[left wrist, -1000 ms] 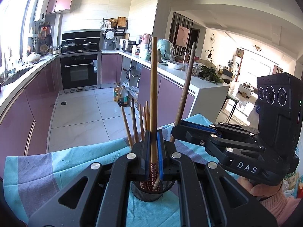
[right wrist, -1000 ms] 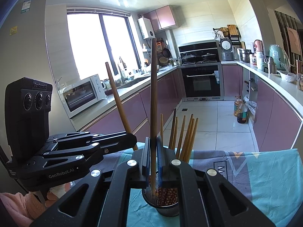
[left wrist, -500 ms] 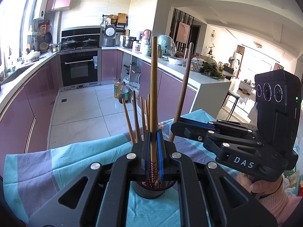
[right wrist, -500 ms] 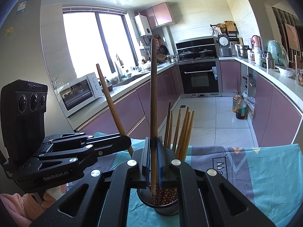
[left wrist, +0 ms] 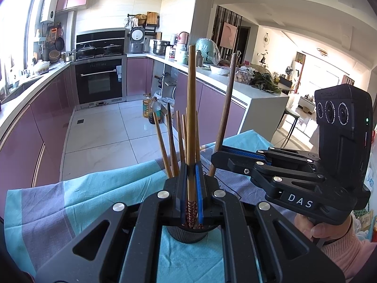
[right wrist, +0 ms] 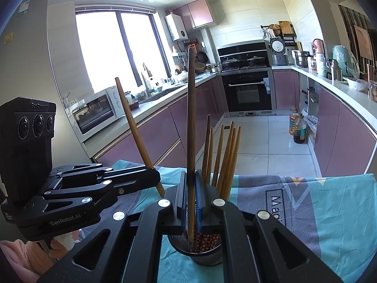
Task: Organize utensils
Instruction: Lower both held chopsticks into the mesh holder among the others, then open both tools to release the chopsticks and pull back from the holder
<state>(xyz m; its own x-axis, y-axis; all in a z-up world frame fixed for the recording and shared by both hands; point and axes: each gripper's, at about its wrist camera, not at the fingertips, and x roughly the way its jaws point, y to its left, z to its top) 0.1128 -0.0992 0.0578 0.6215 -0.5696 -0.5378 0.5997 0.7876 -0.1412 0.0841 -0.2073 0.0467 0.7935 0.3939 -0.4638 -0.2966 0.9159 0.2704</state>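
1. Left gripper (left wrist: 191,188): blue-lined fingers pressed onto a light-brown chopstick (left wrist: 191,118), pinching it low on the shaft, just above its red patterned end. The stick stands close to upright, its lower tip already inside the rim of the dark mesh holder (left wrist: 187,232).
2. Right gripper (right wrist: 191,198): fingers likewise clamped on a darker chopstick (right wrist: 191,122), upright, its tip reaching down into the same holder (right wrist: 207,252).
3. The two grippers meet over the holder from opposite sides; in the left view the right gripper's fingertips sit just beside the rim.
4. Loose chopsticks (right wrist: 223,155) lean fanned in the holder, just behind both pairs of fingers. Whether they touch the held sticks, I cannot tell.
5. Holder stands on a teal and grey tablecloth (left wrist: 89,195), close below the fingers.
6. Risk: the grippers crowd one small opening; a sideways nudge could knock them together or tip the light holder.
7. Risk: releasing a tilted stick could let it catch the leaning bundle and lever one out.
8. Risk: the cloth may slide under a pushed holder.
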